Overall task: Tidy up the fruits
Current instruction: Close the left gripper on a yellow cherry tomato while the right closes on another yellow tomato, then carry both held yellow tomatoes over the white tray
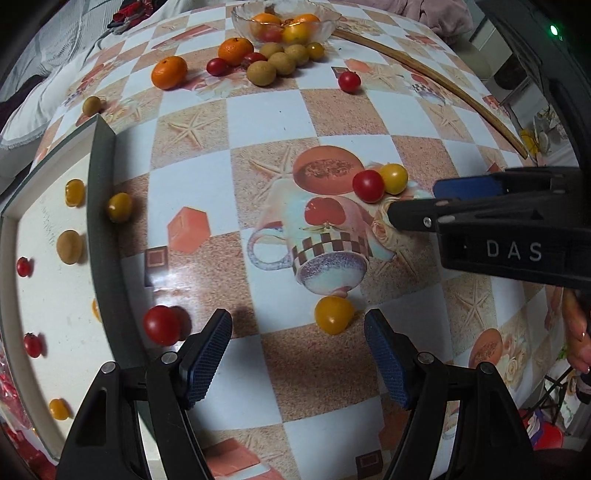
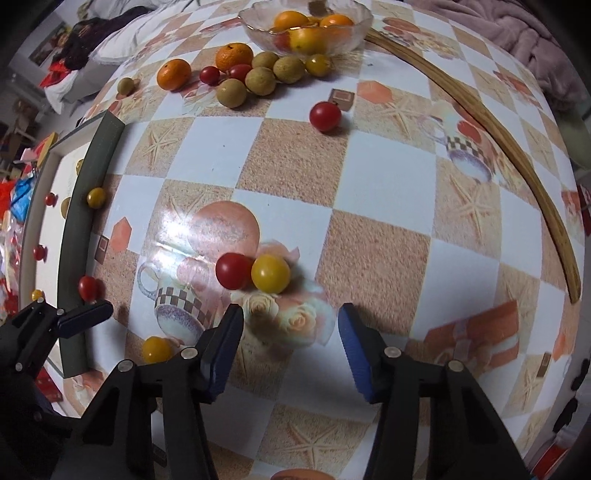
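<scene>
My left gripper [image 1: 298, 325] is open and empty, with a yellow cherry tomato [image 1: 333, 314] just ahead between its fingertips and a red tomato [image 1: 161, 325] to its left. My right gripper [image 2: 291, 321] is open and empty, just short of a red tomato [image 2: 232, 270] and a yellow tomato [image 2: 270, 273] that touch each other; the same pair shows in the left wrist view [image 1: 380, 181]. At the far end, oranges [image 1: 168, 72], brown longans [image 1: 261, 73] and small tomatoes lie loose before a glass bowl [image 1: 240, 22] of fruit.
A white tray with a grey rim [image 1: 101, 206] lies at the left and holds several small fruits. A curved wooden stick [image 2: 524, 177] lies along the right side. A lone red tomato [image 2: 325, 116] sits mid-table. Bedding lies beyond the table.
</scene>
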Motion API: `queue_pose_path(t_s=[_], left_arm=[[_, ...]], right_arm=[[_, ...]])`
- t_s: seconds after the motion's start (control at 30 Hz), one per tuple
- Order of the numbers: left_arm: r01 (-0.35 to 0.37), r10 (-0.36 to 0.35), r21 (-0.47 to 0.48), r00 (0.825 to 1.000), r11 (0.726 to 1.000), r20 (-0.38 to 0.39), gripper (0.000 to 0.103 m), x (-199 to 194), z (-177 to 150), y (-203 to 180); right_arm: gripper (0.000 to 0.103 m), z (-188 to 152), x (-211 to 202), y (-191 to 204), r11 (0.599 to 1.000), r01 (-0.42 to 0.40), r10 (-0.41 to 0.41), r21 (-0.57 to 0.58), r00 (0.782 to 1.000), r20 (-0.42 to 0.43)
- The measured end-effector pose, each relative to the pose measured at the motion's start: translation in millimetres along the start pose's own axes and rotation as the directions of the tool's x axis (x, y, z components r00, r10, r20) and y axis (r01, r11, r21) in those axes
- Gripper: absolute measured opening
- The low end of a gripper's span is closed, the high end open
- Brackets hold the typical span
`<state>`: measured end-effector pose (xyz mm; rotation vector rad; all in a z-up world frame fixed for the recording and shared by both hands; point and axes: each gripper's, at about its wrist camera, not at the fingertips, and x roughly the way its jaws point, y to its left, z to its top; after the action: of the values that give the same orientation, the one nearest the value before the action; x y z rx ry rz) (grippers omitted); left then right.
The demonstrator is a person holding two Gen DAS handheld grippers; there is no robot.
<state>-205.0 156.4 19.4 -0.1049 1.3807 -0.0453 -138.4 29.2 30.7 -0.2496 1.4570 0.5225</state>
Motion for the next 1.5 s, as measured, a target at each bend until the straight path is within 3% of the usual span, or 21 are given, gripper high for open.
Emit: queue_pose_path(t_s=[0.2, 0.27, 0.33, 0.37, 0.43, 0.47, 0.53, 0.6, 0.83, 0.93, 1.47, 1.5], left_arm=[[-0.018, 0.018, 0.001, 1.000, 1.000, 0.004, 0.075, 7.9, 7.1, -8.7], [-0.022, 0.022, -0.004, 1.000, 1.000, 0.007, 0.075, 9.1, 9.9, -10.3], [-0.025, 0.025, -0.008, 1.000, 1.000, 0.007, 0.074, 9.9, 12.2, -11.0], [-0.027, 0.027, -0.009, 1.000, 1.000, 0.006, 0.072, 9.9, 12.7, -10.9], [-0.049, 0.049, 0.000, 0.999, 0.999, 0.009, 0.061, 11.1, 17.2, -13.8], [-0.052, 0.052, 0.002, 0.999, 0.999, 0.009, 0.056, 12.3, 19.6, -16.5], [-0.016, 0.016, 0.000, 1.000, 1.000, 0.011, 0.038, 9.7, 21.0, -15.1], [0.040, -0.040, -0.002, 0.999, 0.999, -0.002, 0.023, 8.2, 22.9, -15.4], [0.103, -0.104, -0.061, 0.994, 0.993, -0.018, 0.023, 9.5, 24.0, -4.1], [0.097, -0.098, -0.052, 0.995, 0.994, -0.016, 0.023, 10.2, 23.1, -6.3], [0.093, -0.094, -0.052, 0.995, 0.994, -0.019, 0.023, 8.4, 21.1, -5.0], [0.098, -0.099, -0.057, 0.995, 0.994, -0.021, 0.023, 8.4, 21.3, -3.8]], right_arm=[[0.055, 23.2, 7.9, 14.3, 0.998, -0.022, 0.024, -0.066, 0.999, 0.028], [0.049, 25.5, 8.5, 18.9, 0.995, -0.031, 0.034, -0.094, 0.999, 0.032], [0.034, 25.0, 9.5, 22.7, 0.992, -0.054, 0.057, -0.112, 0.998, 0.023], [0.031, 24.0, 10.3, 24.3, 0.991, -0.063, 0.065, -0.119, 0.998, 0.020], [0.015, 23.4, 12.9, 25.6, 0.991, -0.069, 0.071, -0.118, 0.997, 0.010], [0.014, 23.0, 12.6, 23.6, 0.991, -0.077, 0.079, -0.105, 0.997, 0.011], [0.011, 22.2, 11.0, 17.8, 0.993, -0.094, 0.095, -0.071, 0.995, 0.014], [0.011, 19.8, 6.7, 9.9, 0.994, -0.103, 0.103, -0.037, 0.994, 0.021], [0.011, 11.7, -2.2, -3.6, 0.992, -0.121, 0.120, 0.028, 0.992, 0.036], [0.012, 11.6, 1.3, -1.6, 0.991, -0.133, 0.132, 0.031, 0.991, 0.034], [0.015, 35.6, 13.1, 16.2, 0.984, -0.164, 0.169, -0.070, 0.983, 0.067], [0.019, 37.5, 13.4, 16.9, 0.983, -0.168, 0.173, -0.073, 0.982, 0.071]])
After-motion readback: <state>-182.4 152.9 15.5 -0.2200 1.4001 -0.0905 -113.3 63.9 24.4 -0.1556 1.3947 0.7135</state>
